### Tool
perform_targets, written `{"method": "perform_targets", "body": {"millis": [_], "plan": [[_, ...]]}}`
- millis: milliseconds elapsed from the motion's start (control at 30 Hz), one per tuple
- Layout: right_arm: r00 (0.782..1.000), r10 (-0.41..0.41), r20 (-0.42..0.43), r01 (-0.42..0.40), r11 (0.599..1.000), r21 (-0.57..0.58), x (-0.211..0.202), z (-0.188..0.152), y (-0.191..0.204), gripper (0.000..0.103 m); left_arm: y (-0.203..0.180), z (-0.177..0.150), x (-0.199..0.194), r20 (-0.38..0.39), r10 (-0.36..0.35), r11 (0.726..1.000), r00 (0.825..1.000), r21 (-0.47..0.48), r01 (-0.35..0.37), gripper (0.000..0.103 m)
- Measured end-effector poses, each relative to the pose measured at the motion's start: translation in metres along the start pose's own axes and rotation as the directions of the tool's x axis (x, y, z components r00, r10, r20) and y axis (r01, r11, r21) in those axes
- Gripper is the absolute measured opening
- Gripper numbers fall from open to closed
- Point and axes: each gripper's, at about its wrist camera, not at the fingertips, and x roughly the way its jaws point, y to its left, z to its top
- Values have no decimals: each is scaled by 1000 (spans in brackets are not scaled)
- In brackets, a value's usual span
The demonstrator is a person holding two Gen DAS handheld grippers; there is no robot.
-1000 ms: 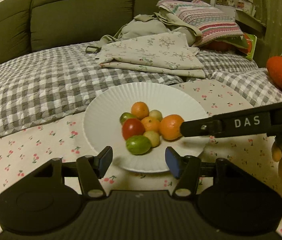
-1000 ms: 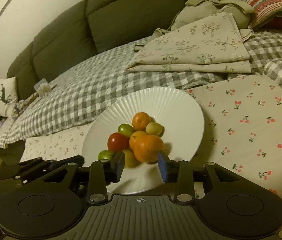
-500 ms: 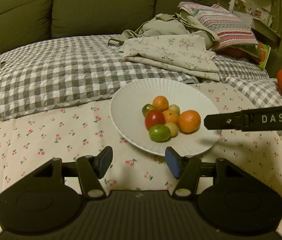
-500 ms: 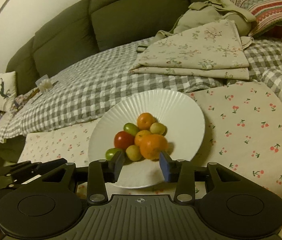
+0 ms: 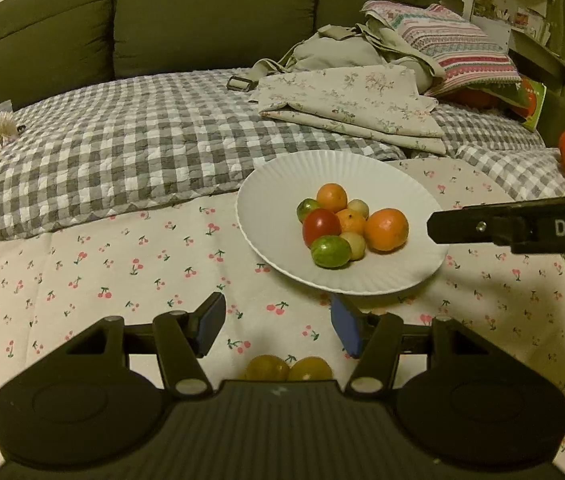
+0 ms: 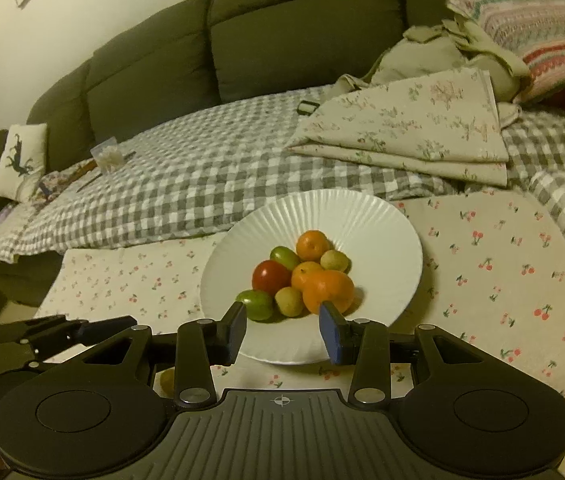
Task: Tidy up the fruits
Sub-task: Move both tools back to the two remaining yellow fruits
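The bed has a cherry cloth (image 5: 122, 264) on it, w/ a white plate (image 5: 282, 184) sitting on the cloth. Most of the fruit is on the plate already, in one pile near the middle: a big orange (image 5: 385, 229), two smaller oranges, a red tomato (image 5: 321, 225), two green ones and two small yellow ones. So the job looks mostly done. Still left, I think: two small yellow fruits (image 5: 288, 367) lie on the cloth, off the plate, right under the left gripper (image 5: 278, 324). Its jaws are apart w/ nothing in them. The right gripper (image 6: 282, 330) sits at the plate's near edge, just by the big orange; jaws a bit apart, holding nothing, not touching the fruit.
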Motion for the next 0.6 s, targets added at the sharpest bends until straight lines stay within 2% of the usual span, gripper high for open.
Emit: {"method": "perform_targets", "body": {"millis": [300,600], "plan": [[1000,28,-7,-28,998,-53,-5,-6,14,40,13,-6,-11,-25,37,997,999,-61,-38,58],[998,55,-26,-58,994,-88,-8,-13,25,40,34,-15,-13,-65,22,988,998,-154,-32,62]]}}
